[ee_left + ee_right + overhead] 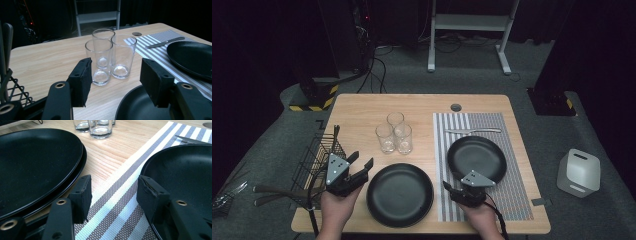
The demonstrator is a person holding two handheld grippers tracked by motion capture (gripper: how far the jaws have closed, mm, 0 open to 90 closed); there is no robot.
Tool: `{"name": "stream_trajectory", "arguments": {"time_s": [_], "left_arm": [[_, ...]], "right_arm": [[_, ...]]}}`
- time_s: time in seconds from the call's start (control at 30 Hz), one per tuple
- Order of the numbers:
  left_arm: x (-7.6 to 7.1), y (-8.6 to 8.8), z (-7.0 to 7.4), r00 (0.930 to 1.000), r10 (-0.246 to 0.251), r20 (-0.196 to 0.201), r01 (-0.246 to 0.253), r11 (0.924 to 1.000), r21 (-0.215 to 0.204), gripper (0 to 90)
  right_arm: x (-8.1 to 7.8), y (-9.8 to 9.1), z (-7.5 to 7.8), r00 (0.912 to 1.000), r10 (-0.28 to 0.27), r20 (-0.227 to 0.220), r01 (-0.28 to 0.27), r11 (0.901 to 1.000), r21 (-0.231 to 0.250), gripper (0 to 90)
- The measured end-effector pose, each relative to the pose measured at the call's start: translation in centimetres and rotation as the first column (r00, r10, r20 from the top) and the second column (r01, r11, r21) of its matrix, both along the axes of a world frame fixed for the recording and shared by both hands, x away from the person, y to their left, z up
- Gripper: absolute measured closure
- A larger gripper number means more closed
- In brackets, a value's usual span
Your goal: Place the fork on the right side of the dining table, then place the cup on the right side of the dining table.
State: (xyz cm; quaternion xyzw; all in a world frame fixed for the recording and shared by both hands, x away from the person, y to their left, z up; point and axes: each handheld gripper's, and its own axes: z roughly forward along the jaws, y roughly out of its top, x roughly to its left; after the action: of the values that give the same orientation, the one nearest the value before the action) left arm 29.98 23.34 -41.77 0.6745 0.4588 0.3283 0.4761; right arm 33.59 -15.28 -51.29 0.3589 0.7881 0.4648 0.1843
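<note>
Three glasses (109,56) stand dead ahead of the left gripper (361,165), jaws apart and empty; right gripper (451,189), also apart and empty, straddles the placemat (117,197) between plates.

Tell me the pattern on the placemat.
The placemat has woven stripes, white alternating with grey-brown; the right gripper view shows it best.

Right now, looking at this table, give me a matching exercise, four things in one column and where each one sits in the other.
Things:
1. knife
2. three glasses
3. wire basket
4. left tongs

Places:
A. bare wood mid-table
B. far end of the striped placemat
C. left table edge
D. open, left of the near black plate

Pairs: 1-B, 2-A, 3-C, 4-D
</note>
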Motion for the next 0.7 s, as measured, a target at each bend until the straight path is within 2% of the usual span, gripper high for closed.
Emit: {"name": "stream_trajectory", "arguments": {"time_s": [0.7], "left_arm": [[0.0, 1.5, 2.0, 0.999, 0.04, 0.022, -0.04, 0.9992, -0.004, 42.5]], "right_arm": [[0.0, 0.2, 0.0, 0.9999, 0.012, 0.002, -0.012, 0.9999, 0.007, 45.4]]}}
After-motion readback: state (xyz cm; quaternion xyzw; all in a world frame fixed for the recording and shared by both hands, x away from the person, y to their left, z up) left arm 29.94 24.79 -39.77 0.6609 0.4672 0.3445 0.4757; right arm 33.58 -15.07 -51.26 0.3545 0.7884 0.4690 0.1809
